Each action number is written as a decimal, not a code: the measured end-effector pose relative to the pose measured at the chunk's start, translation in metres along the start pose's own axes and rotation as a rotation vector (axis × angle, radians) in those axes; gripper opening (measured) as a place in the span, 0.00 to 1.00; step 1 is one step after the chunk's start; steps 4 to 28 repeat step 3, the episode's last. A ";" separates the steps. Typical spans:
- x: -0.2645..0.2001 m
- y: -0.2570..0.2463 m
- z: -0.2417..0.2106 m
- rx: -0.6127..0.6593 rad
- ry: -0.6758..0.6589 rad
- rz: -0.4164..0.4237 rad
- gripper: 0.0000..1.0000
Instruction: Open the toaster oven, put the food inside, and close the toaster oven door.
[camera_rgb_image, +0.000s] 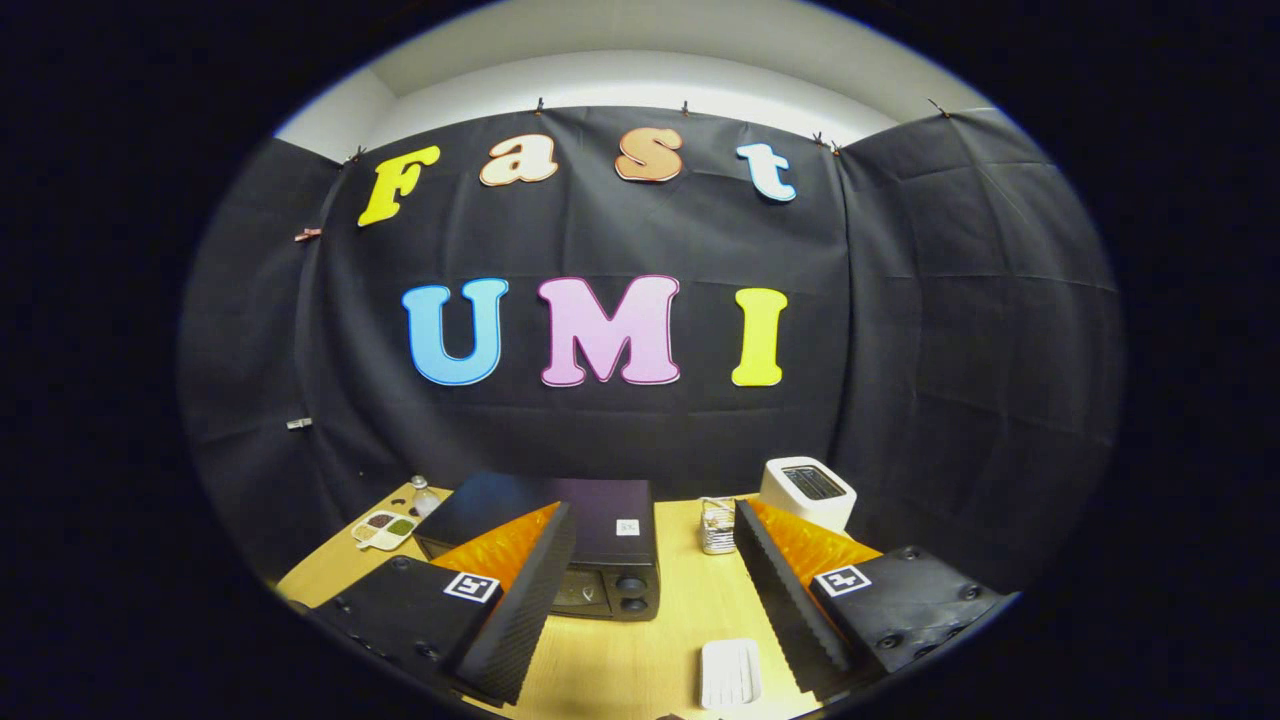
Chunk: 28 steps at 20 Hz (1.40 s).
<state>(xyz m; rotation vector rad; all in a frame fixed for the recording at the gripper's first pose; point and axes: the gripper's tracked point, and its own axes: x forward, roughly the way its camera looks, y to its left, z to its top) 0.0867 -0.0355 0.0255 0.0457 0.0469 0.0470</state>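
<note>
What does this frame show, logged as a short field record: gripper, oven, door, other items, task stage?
gripper: gripper open, fingers apart above the table, holding nothing
oven: black toaster oven ahead, partly behind the left finger
door: looks closed, hard to confirm
between fingers: small white ridged tray on the table
beyond fingers: clear jar, white toaster
left of oven: sectioned dish, small bottle
task stage: oven not yet opened

Cloth-walled booth — wooden table (680, 640), toaster oven (590, 545)
</note>
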 end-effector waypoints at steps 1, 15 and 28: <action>0.001 0.004 0.001 0.011 0.002 0.008 0.98; 0.003 0.011 0.004 0.027 0.004 0.023 0.98; 0.003 0.011 0.004 0.027 0.004 0.023 0.98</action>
